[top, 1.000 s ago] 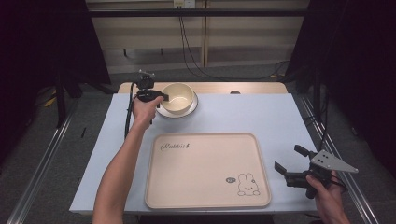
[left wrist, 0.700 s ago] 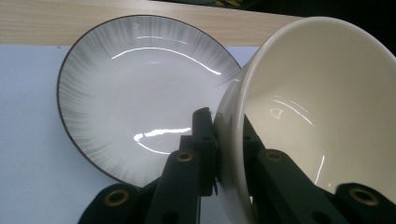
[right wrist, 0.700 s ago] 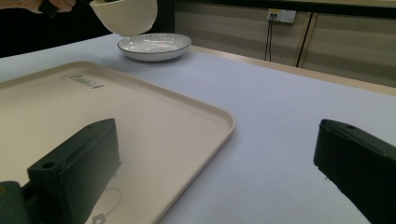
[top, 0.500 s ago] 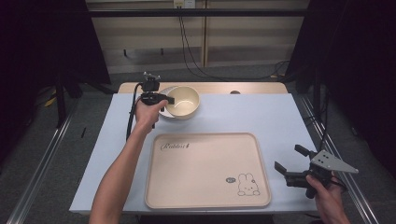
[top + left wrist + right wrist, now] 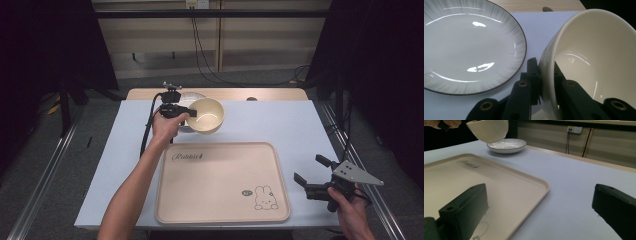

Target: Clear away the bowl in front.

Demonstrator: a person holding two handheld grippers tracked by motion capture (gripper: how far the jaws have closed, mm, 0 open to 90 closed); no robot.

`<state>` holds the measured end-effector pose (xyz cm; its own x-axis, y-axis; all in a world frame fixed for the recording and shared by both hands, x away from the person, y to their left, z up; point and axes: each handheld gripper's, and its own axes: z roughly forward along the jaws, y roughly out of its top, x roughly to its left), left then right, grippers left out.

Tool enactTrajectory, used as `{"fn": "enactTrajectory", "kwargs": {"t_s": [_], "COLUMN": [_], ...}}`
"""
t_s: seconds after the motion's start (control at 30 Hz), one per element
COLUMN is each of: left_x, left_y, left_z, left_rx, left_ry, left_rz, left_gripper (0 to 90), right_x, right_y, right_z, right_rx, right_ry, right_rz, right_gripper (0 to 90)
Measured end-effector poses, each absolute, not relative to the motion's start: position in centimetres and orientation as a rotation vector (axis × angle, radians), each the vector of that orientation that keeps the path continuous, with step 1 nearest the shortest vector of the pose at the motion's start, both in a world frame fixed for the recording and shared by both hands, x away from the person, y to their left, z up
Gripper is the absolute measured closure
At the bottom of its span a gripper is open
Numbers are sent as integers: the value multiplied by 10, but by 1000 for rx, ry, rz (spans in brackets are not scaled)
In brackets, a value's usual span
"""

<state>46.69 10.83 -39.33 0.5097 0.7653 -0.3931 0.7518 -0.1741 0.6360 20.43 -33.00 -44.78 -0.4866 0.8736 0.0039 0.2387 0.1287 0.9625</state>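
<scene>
A cream bowl [image 5: 207,115] hangs tilted above the table, with my left gripper [image 5: 186,114] shut on its rim. In the left gripper view the rim of the bowl [image 5: 596,55] is pinched between the two black jaws. Beside and below it lies a white plate with a dark rim [image 5: 466,45], which sits on the table at the back [image 5: 186,98]. The cream tray [image 5: 220,180] with a rabbit print lies in the middle front. My right gripper [image 5: 311,175] rests at the front right, open, nothing between its jaws. The right gripper view has the bowl [image 5: 489,130] held over the plate [image 5: 506,145].
The table has a pale blue top [image 5: 280,125] with a wooden strip along the far edge [image 5: 270,94]. Cables hang behind the table [image 5: 200,45]. Bare table lies between the tray and the right edge.
The left gripper has lifted the bowl off the plate and carried it to the right and toward the tray. The right gripper has stayed where it was.
</scene>
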Motion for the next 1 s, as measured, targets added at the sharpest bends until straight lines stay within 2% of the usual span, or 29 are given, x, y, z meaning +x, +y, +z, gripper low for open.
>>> {"fn": "enactTrajectory", "kwargs": {"t_s": [1.0], "left_x": [439], "left_y": [45], "left_z": [-401], "left_rx": [2018], "left_ry": [1110], "left_rz": [-99], "left_gripper": [835], "right_x": [204], "right_y": [-330], "right_z": [-447], "right_rx": [1069], "right_ry": [1818], "right_rz": [1391], "right_gripper": [2]}}
